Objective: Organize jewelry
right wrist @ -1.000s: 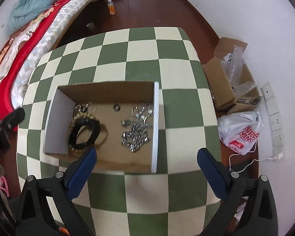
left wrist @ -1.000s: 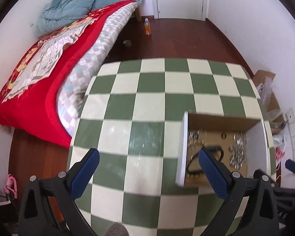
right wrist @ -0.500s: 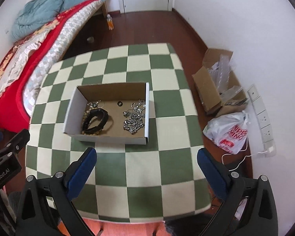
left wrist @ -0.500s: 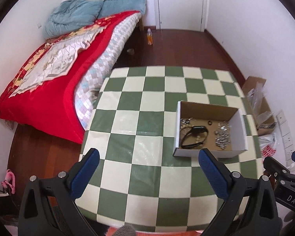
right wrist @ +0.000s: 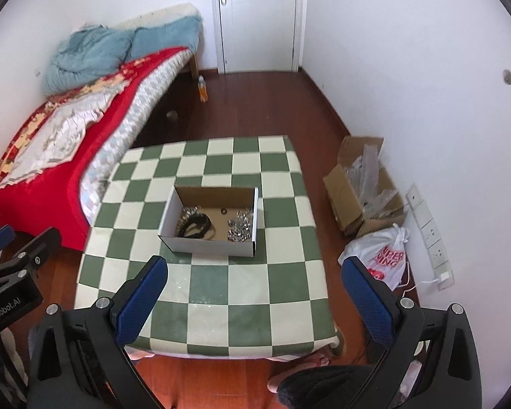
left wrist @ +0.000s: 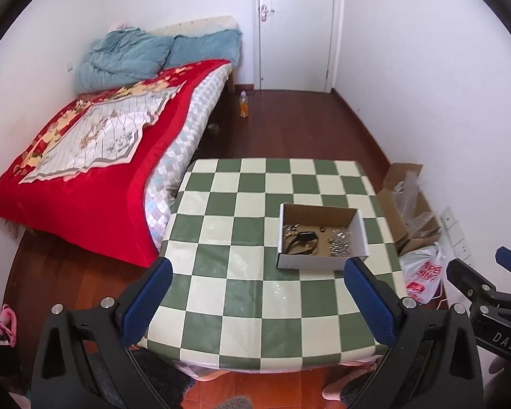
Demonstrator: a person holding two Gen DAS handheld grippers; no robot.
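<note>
Jewelry in the box, both grippers pulled well back.

The jewelry [right wrist: 221,223] lies in an open box [right wrist: 211,243] on the checked table [right wrist: 221,293]: a dark bracelet [right wrist: 196,226] to the left, a silver heap [right wrist: 240,228] to the right. Over the last second both views have drawn far up and away. The left gripper [left wrist: 253,298] and right gripper [right wrist: 253,296] gape wide, holding nothing, so the sorting looks finished or paused. Around: a red bed [left wrist: 95,170], wood floor [left wrist: 299,126], a bag [right wrist: 381,259].
</note>
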